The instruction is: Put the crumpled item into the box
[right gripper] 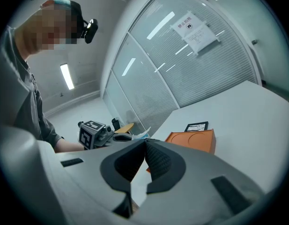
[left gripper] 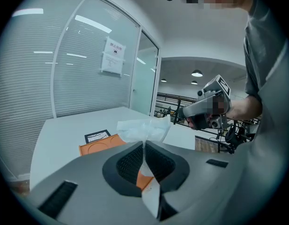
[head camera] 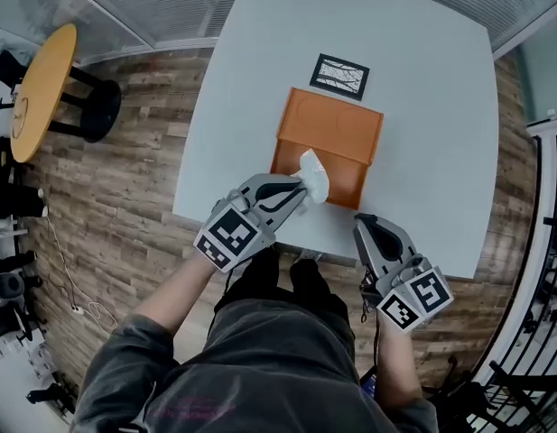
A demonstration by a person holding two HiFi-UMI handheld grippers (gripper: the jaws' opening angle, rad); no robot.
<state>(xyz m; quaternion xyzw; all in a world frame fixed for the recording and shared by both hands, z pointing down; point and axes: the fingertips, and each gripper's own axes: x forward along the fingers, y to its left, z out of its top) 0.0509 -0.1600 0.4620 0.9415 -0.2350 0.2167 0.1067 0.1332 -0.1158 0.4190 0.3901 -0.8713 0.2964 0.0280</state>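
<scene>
The left gripper [head camera: 296, 190] pinches the tissue [head camera: 314, 175]. The box [head camera: 330, 126] lies at one o'clock. The right gripper [head camera: 368, 225] is closed and empty.

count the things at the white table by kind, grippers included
box: 1
tissue: 1
marker card: 1
grippers: 2 (left gripper, right gripper)
total: 5
</scene>
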